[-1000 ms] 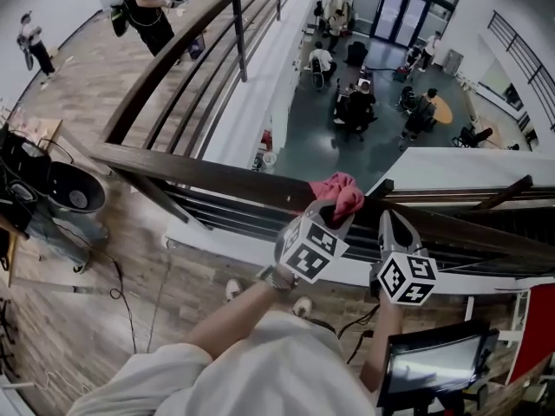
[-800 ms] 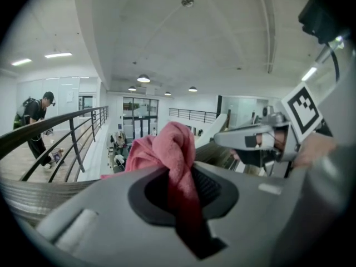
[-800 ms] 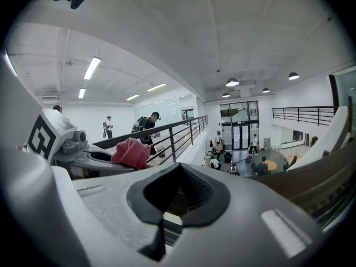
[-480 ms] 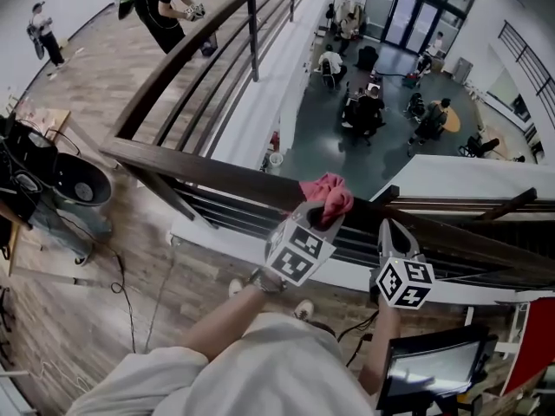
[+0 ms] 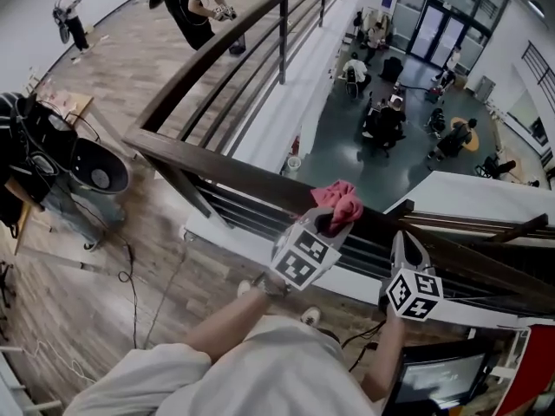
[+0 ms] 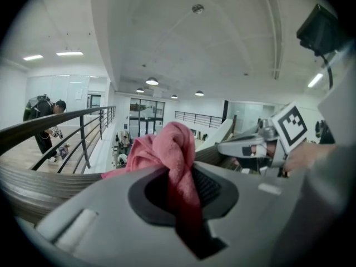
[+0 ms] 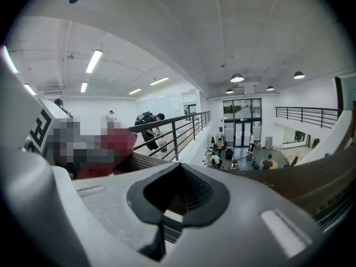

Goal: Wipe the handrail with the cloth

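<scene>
The head view alone laid out the whole setting: a dark brown wooden handrail (image 5: 227,172) crossed the frame from 9 o'clock toward 4 o'clock, with an atrium floor far below beyond it. The crumpled pink cloth (image 5: 339,200) sat on top of that rail just right of centre. The left gripper (image 5: 330,223) reached to it from 6 o'clock, and the right gripper (image 5: 405,243) lay just beside it at 3 o'clock, its tip over the rail and possibly touching the wood.

The left gripper view showed what the head view could not. The left gripper (image 6: 181,192) had its jaws closed on the cloth (image 6: 169,149), and a dark fold of fabric was pinched down into the slot between them. The rest bunched up above the jaws. The handrail (image 6: 30,181) curved away at 8 o'clock, and the right gripper (image 6: 249,147) appeared at 3 o'clock.

In the right gripper view, the right gripper (image 7: 164,200) had its jaws together with nothing between them. The handrail (image 7: 314,181) ran off at 4 o'clock.

The contact between cloth and wood was hidden under the bunched fabric in all 3 views. In the right gripper view a mosaic patch covered part of the cloth at 9 o'clock. The head view cut off the rail's right end.
</scene>
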A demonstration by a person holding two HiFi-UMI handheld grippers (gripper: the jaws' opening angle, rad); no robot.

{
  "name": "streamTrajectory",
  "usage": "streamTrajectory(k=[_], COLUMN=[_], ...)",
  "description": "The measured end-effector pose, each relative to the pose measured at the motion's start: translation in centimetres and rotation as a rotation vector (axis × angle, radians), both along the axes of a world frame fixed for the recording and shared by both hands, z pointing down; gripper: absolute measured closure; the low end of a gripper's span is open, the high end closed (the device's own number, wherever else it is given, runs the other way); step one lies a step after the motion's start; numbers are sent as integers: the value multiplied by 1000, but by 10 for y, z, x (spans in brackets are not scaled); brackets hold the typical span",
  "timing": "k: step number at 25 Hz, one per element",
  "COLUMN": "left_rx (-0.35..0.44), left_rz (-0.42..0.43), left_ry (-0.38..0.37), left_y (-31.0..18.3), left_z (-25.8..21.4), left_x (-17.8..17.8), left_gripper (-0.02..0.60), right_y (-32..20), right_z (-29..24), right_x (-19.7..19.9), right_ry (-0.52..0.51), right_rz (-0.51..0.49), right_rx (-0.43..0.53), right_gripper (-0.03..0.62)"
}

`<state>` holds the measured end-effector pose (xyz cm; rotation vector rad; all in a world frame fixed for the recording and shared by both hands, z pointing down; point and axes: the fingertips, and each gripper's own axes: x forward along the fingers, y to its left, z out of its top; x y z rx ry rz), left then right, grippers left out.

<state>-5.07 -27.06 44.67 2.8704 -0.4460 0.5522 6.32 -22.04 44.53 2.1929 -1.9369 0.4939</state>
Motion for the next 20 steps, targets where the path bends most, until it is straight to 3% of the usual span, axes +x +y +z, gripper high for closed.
streamTrajectory(k=[6, 11, 20], left_rx=[-11, 0, 5], left_rz=[-17, -26, -138], left_ry=[1, -9, -14], left_y=[-11, -18, -55], left_z=[-1, -1, -2], left_x=[-16, -29, -79], left_gripper=[517, 517, 517], right_y=[1, 3, 2], right_z=[-1, -2, -4], right_x=[2, 5, 9], right_ry=[-38, -9, 14], right_rz=[6, 26, 56], right_rx=[42, 47, 45], right_gripper=[592, 592, 592])
